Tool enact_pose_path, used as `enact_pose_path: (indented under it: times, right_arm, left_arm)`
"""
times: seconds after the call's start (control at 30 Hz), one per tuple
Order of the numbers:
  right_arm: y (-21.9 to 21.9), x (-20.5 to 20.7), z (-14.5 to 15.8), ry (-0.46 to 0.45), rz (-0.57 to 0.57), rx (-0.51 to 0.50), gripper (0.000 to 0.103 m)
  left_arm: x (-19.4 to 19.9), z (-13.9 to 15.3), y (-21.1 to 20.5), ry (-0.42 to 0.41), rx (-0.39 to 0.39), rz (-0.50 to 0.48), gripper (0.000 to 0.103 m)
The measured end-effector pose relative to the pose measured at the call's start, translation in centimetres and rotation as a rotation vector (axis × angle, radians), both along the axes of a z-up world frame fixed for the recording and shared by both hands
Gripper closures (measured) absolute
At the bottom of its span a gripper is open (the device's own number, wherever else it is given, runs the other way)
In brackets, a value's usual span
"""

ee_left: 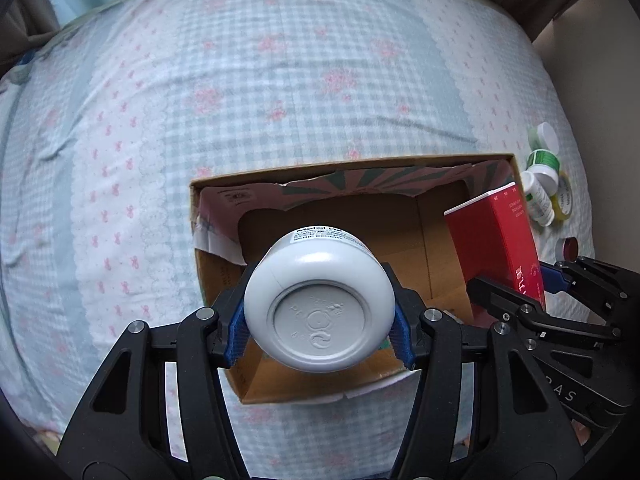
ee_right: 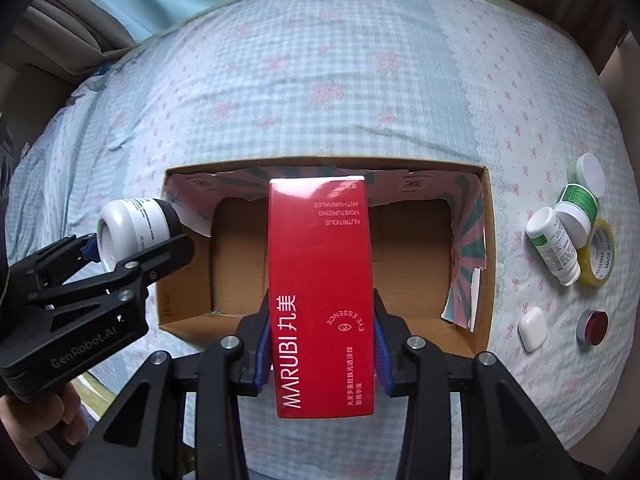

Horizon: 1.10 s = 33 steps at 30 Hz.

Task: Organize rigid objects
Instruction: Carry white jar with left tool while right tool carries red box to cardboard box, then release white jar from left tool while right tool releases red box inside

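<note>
The left tongs [ee_left: 320, 320] hold a round white plastic bottle [ee_left: 318, 308]; the right tongs [ee_right: 320, 344] hold a tall red cardboard carton [ee_right: 322, 292]. Both hang over the open brown cardboard box [ee_right: 490, 240] and might bump together.

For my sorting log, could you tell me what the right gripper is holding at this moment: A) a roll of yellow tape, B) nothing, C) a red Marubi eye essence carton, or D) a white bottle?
C: the right gripper is shut on the red Marubi eye essence carton, held over the open cardboard box, while the left gripper holds the white bottle.
</note>
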State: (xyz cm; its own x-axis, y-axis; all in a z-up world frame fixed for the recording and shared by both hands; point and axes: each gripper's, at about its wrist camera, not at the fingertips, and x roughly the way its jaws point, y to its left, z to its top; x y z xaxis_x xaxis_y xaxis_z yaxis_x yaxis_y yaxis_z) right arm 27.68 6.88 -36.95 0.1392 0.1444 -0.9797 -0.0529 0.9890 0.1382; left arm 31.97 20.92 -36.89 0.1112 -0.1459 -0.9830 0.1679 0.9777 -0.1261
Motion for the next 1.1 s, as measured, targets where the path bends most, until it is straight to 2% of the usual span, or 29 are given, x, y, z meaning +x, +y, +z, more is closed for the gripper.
enact_pose_path:
  times: [0.1, 0.23, 0.4, 0.47, 0.5, 0.53, 0.57, 0.6, 0.63, 0.67, 0.9, 1.1]
  right_arm:
    - [-0.5, 1.3, -2.7, 0.041, 0.022, -0.039, 0.065]
    - [-0.9, 2.2, -5.3, 0.077, 0.048, -0.043, 0.065]
    - [-1.0, 2.9, -6.9, 0.109, 0.066, -0.024, 0.065]
    - [-1.1, 3.0, -7.1, 0.100, 0.068, -0.004, 0.065]
    - [-1.1, 3.0, -7.0, 0.085, 0.075, 0.006, 0.065]
    - [-1.0, 2.9, -6.9, 0.072, 0.089, 0.011, 0.063]
    - [-0.9, 2.8, -6.8, 0.062, 0.105, 0.020, 0.054]
    - [-0.7, 2.8, -6.8, 0.056, 0.114, 0.011, 0.026]
    - [-0.7, 2.6, -6.9, 0.057, 0.120, -0.003, 0.007]
    - [-0.7, 2.4, -7.1, 0.071, 0.128, 0.005, 0.000]
    - [-1.9, 0.1, -6.7, 0.065, 0.095, 0.067, 0.000]
    - [-3.4, -1.8, -4.6, 0.046, 0.033, 0.091, 0.000]
  left_arm:
    - [1.2, -2.6, -0.7, 0.047, 0.008, -0.009, 0.050]
    - [2.5, -4.9, -1.2, 0.088, 0.021, -0.014, 0.050]
    - [3.2, -5.7, -1.8, 0.103, 0.035, -0.026, 0.050]
    - [3.4, -5.2, -1.9, 0.073, 0.024, -0.032, 0.050]
    - [3.4, -4.9, -1.9, 0.060, 0.009, -0.037, 0.036]
    - [3.5, -4.5, -1.9, 0.048, -0.004, -0.039, 0.000]
    - [3.5, -4.2, -1.8, 0.031, -0.013, -0.038, 0.001]
    - [3.4, -4.1, -1.8, 0.027, -0.007, -0.039, 0.000]
    - [3.2, -4.2, -1.9, 0.032, 0.000, -0.041, 0.000]
    - [3.0, -4.4, -1.9, 0.042, 0.000, -0.040, 0.000]
    - [1.4, -3.6, -0.7, 0.040, -0.010, -0.008, 0.000]
    - [0.7, -0.7, 0.5, -0.005, -0.008, 0.013, 0.000]
